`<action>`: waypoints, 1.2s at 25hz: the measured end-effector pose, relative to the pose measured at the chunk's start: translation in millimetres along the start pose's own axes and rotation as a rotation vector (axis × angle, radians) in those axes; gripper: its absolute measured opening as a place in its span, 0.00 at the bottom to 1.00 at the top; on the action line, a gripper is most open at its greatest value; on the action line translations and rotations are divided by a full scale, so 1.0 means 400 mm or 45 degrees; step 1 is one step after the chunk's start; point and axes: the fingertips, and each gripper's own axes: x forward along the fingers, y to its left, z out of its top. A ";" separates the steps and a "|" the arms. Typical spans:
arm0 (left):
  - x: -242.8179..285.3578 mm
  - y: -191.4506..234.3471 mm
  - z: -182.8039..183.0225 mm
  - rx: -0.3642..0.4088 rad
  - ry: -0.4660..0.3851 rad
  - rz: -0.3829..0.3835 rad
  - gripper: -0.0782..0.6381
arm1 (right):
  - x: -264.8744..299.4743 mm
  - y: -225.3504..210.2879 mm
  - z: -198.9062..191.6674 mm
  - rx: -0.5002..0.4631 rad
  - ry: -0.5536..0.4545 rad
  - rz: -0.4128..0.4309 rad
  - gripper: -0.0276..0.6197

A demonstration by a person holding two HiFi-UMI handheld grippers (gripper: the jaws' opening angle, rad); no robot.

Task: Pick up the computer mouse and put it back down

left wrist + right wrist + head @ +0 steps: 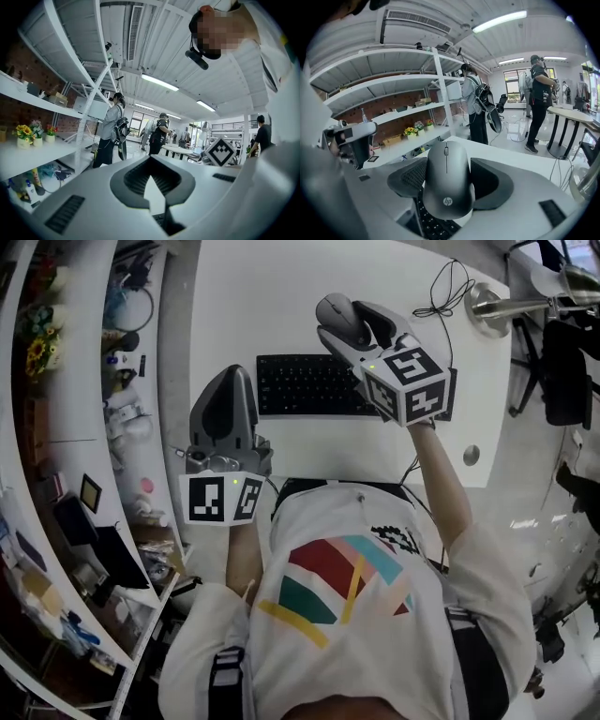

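A dark grey computer mouse point(337, 315) sits between the fingers of my right gripper point(354, 326), held in the air above the right end of the black keyboard point(305, 385). In the right gripper view the mouse point(446, 185) fills the gap between the two dark pads, with keyboard keys point(433, 227) showing below it. My left gripper point(230, 381) hovers at the keyboard's left end, its jaws together with nothing in them. In the left gripper view the left gripper point(152, 161) points level across the room, and the right gripper's marker cube point(220, 151) shows far right.
The white desk point(281, 287) carries a thin black cable point(442, 287) and a metal lamp base point(487, 306) at the back right, plus a round grommet point(472, 455). Cluttered shelves point(94, 427) run along the left. Several people stand farther off in the room.
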 end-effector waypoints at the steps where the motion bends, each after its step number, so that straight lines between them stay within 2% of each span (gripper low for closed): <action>1: 0.006 0.010 -0.005 -0.006 0.006 0.009 0.17 | 0.026 -0.004 -0.012 -0.001 0.026 0.008 0.51; 9: 0.053 0.073 -0.061 -0.028 0.058 0.069 0.17 | 0.180 -0.040 -0.135 -0.013 0.211 0.048 0.51; 16: 0.060 0.117 -0.125 -0.074 0.136 0.108 0.17 | 0.257 -0.045 -0.183 -0.075 0.279 0.017 0.51; 23: 0.077 0.114 -0.163 -0.096 0.154 0.103 0.17 | 0.287 -0.058 -0.235 -0.157 0.371 -0.014 0.51; 30: 0.082 0.109 -0.169 -0.106 0.147 0.097 0.17 | 0.297 -0.055 -0.245 -0.181 0.384 0.002 0.51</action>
